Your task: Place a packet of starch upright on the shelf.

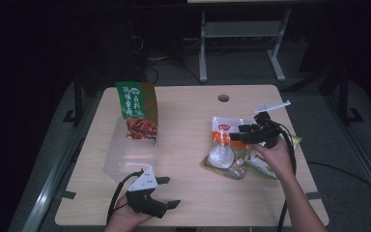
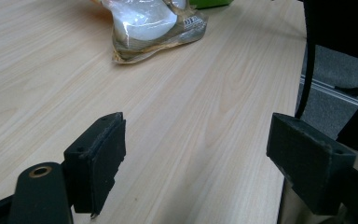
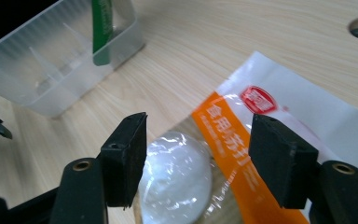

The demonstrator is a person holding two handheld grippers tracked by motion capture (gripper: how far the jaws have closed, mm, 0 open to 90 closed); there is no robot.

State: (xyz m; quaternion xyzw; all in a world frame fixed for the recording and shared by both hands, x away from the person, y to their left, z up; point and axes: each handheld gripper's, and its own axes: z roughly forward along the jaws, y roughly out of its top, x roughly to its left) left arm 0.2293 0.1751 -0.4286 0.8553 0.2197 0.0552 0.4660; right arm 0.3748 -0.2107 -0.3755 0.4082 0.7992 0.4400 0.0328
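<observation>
My right hand-held gripper [image 3: 196, 154] hovers, jaws apart, just above the orange-and-white food packet [image 3: 279, 140]. My left hand-held gripper [image 1: 166, 192], also apart, rests on the desk [image 1: 188, 96] at seven o'clock from that packet, well apart.

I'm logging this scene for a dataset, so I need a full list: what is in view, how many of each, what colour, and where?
Table: one, light wood, centre; a round hole near its far edge.
Clear bin: one, transparent plastic, left half of the table.
Green snack bag: one, green and orange, standing in the bin's far end.
White and orange pouch: one, partly clear, with white contents, right of centre.
Green packet: one, partly hidden under the right hand.
Desk frame: one, grey, on the floor beyond the table.
Left gripper: one, black, open, near edge, over bare wood.
Right gripper: one, black, open, above the pouch.
</observation>
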